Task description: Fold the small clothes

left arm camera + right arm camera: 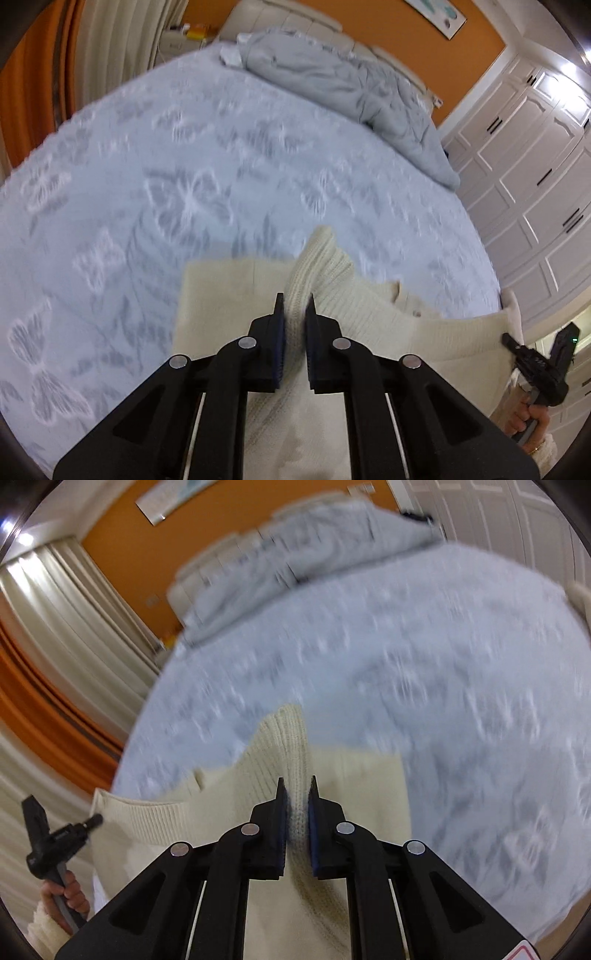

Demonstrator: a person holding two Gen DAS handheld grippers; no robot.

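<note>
cream sweater (332, 266) ribbing pinched between left gripper (294, 306) pads; right gripper (297, 788) likewise

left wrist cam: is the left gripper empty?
No, the left gripper is shut on a bunched ridge of the cream knit garment.

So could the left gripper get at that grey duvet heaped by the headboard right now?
Probably not as things stand: the left gripper is shut on the cream knit sweater, and the grey duvet lies across the bed, far off.

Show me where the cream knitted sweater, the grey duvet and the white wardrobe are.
cream knitted sweater (332, 266): left wrist view, ribbed raised fold.
grey duvet (351, 85): left wrist view, crumpled middle.
white wardrobe (535, 155): left wrist view, panelled door.
</note>
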